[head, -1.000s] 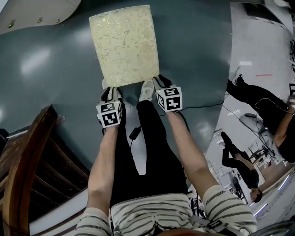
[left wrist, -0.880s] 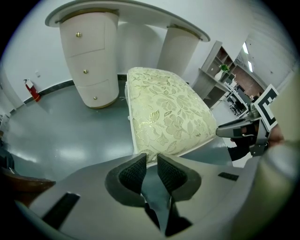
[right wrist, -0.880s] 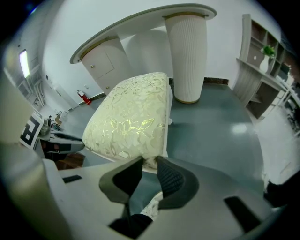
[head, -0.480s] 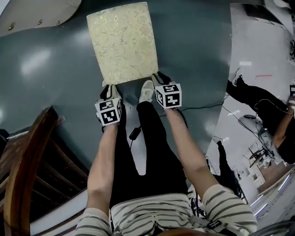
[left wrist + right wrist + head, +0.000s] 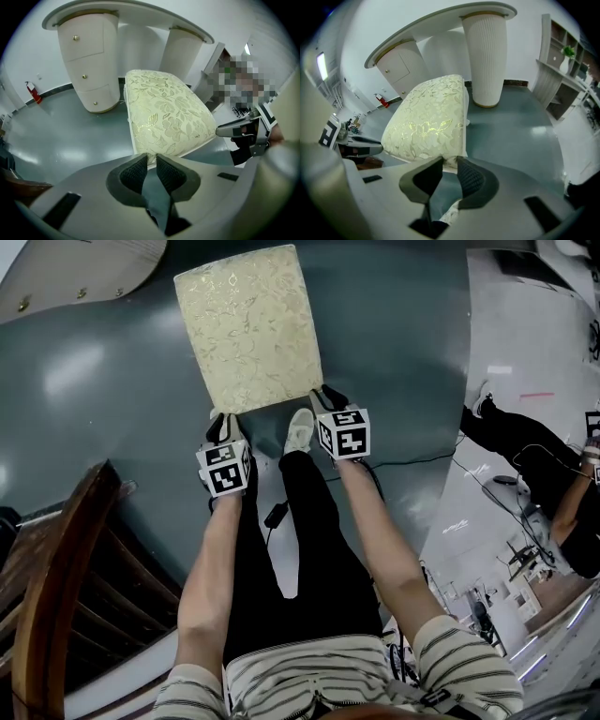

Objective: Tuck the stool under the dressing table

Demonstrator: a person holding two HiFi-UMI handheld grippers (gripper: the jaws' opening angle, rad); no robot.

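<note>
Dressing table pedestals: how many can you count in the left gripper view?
2: the drawer pedestal left of the stool, and the plain pedestal behind it to the right. Others may be hidden.

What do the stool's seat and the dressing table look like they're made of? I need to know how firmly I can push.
The stool seat looks like cream woven fabric, likely brocade, with a shiny gold floral pattern. The dressing table has a smooth cream painted or lacquered surface, probably over wood, with small gold knobs. One pedestal is ribbed.

stool (image 5: 248, 329): cream floral cushion, upright | dressing table (image 5: 89, 56): white, near, ahead
</note>
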